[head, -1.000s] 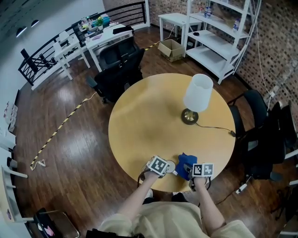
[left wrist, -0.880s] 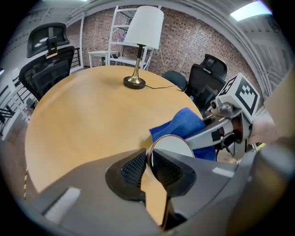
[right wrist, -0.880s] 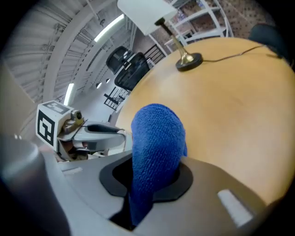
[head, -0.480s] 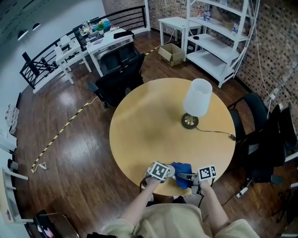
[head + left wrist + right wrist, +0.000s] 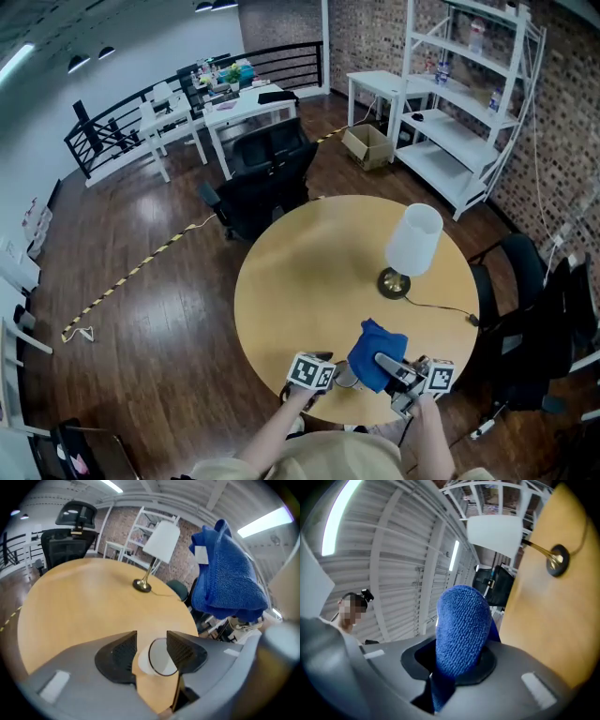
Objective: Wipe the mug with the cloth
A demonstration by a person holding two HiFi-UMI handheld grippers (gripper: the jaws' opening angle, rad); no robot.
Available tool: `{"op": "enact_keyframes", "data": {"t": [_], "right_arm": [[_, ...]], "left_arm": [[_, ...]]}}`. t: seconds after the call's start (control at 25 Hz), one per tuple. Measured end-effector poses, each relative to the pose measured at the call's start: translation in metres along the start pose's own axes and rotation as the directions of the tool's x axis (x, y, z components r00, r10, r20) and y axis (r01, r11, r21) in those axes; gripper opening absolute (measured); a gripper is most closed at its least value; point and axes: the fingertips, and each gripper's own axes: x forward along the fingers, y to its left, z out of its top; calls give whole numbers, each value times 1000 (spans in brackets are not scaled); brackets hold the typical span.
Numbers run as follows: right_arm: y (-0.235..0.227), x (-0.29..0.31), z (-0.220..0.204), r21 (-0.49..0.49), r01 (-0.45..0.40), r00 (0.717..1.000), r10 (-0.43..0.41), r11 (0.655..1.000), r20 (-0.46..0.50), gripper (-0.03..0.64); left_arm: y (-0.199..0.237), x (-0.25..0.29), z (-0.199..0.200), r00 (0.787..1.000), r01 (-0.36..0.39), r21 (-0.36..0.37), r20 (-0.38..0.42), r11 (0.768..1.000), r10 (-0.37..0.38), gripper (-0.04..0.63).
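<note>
well on the near side of the lamp (image 5: 411, 246), closest to the person, the left gripper (image 5: 151, 644) points down at the rim of the round wooden table (image 5: 300, 291). its jaws have just been opening and stand partly apart, and the white mug (image 5: 157, 659) shows between them with its open mouth in view, neither pad seeming to press on it. just right of that, still nearer than the lamp, the right gripper (image 5: 392, 367) tips upward with its jaws clamped on the blue cloth (image 5: 461, 625), which rises out of the grip in a bunched fold, off the tabletop and above the mug. the lamp itself has a brass foot and a white shade, and its cord trails away to its right. beyond the lamp and to its left, a black office chair (image 5: 267, 183) stands at the table's far edge. farther back than the lamp are a cardboard box (image 5: 367, 145), white shelves (image 5: 459, 122) against a brick wall, and a white desk (image 5: 246, 108) beside a black railing.
</note>
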Motion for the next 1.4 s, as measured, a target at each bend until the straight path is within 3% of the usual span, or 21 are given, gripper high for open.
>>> {"op": "enact_keyframes", "data": {"t": [0.08,0.12,0.2,0.28,0.36,0.4,0.48,0.56,0.64,0.72,0.88,1.04,1.4], "right_arm": [[17,20,18,-186,39,997,-50,982,-53,75],[26,32,29,-283,65,994,-88,957,-71,75],[40,55,56,-469,145,980,-190,871,-50,75],[50,73,86,-640,255,955,-292,725,50,75],[61,85,113,-769,348,922,-345,536,177,77],[65,89,123,-798,386,904,-364,463,226,77],[71,93,138,-813,454,865,-397,364,306,77],[75,90,148,-809,516,823,-425,283,376,77],[80,84,153,-800,557,789,-441,222,428,75],[85,80,155,-793,577,773,-444,195,453,75],[90,69,159,-779,592,769,-435,207,469,75],[91,62,159,-768,608,757,-440,204,482,75],[89,48,155,-760,614,753,-449,214,482,75]], "left_arm": [[2,-33,36,992,-4,4,123,1000,4,219],[2,-52,60,982,-15,15,190,1000,12,219],[1,-93,113,937,-34,34,349,999,20,219],[-6,-139,169,854,-61,61,519,996,21,219],[-18,-186,214,746,-128,105,665,986,26,227],[-23,-207,231,694,-180,125,719,976,36,258],[-30,-238,251,614,-306,150,785,940,75,304],[-33,-253,258,570,-405,154,814,901,117,329],[-34,-258,258,557,-438,154,819,886,133,342],[-34,-257,255,562,-436,155,816,887,133,342],[-39,-250,255,572,-427,162,810,890,127,341],[-48,-246,258,567,-442,178,815,879,120,341],[-58,-235,257,573,-436,178,811,882,119,341]]}}
